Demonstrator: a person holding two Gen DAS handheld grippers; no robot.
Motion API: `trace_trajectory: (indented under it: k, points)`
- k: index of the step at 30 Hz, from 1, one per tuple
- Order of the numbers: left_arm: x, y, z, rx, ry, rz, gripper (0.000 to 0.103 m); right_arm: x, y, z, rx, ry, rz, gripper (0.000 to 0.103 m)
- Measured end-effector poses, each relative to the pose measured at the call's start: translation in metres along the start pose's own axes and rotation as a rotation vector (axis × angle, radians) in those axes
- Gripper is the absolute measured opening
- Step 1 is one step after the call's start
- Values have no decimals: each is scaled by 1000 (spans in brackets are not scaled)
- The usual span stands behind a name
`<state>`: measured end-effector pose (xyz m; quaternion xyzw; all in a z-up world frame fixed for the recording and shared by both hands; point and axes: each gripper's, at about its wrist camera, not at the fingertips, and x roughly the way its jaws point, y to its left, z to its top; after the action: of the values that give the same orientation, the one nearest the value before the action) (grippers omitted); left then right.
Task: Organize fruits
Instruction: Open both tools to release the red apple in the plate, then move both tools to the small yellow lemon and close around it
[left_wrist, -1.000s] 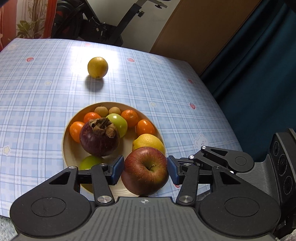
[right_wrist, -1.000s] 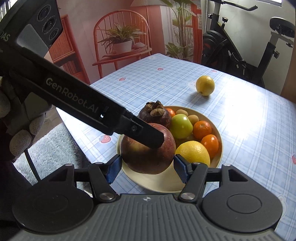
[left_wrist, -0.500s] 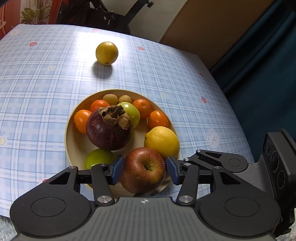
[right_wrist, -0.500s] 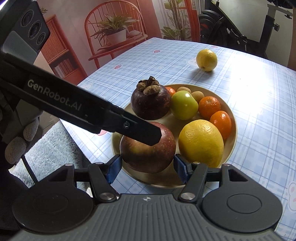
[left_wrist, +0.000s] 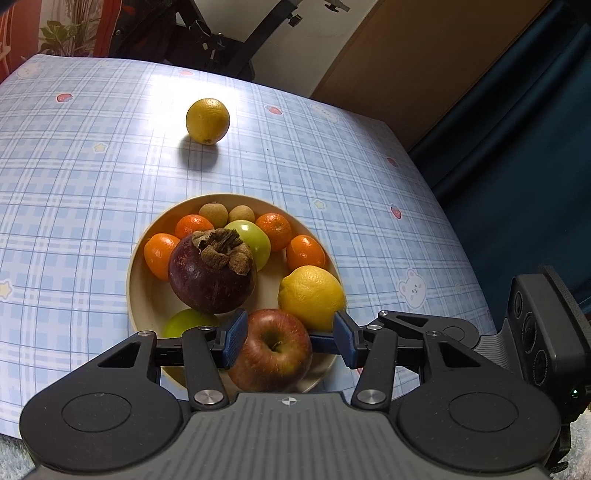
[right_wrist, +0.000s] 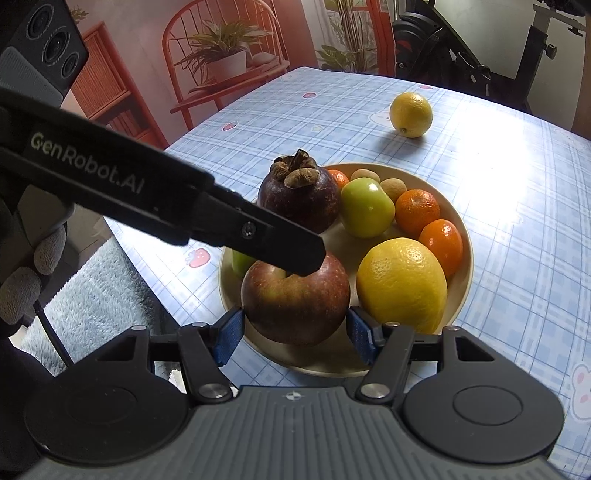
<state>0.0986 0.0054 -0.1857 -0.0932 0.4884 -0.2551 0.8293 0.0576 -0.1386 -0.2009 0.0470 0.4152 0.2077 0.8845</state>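
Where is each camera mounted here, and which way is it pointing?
Left wrist: rides the left gripper, looking down along its jaws at the plate of fruit; the right gripper shows at right.
Right wrist: rides the right gripper, jaws gripping the red apple; the left gripper and a gloved hand show at left.
Shared: plate, red apple, lone lemon.

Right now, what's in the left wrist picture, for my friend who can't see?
A red apple sits between the left gripper's jaws at the near rim of a plate piled with fruit. One yellow citrus lies alone on the blue checked tablecloth beyond.
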Motion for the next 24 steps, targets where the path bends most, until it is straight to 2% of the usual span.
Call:
trace_trajectory:
  k: [7, 14, 17, 24]
  points:
    - [-17, -5, 10, 26, -71, -9, 53, -21, -6, -3, 23, -54, -9, 64]
    - [-29, 1, 24, 19, -126, -7, 53, -51, -18, 9, 36, -160, -49, 63]
    - [-36, 4, 35, 27, -177, 22, 53, -61, -27, 19, 49, -226, -71, 63]
    - [-44, 21, 68, 30, -264, 100, 53, -62, -43, 46, 14, -328, -200, 63]
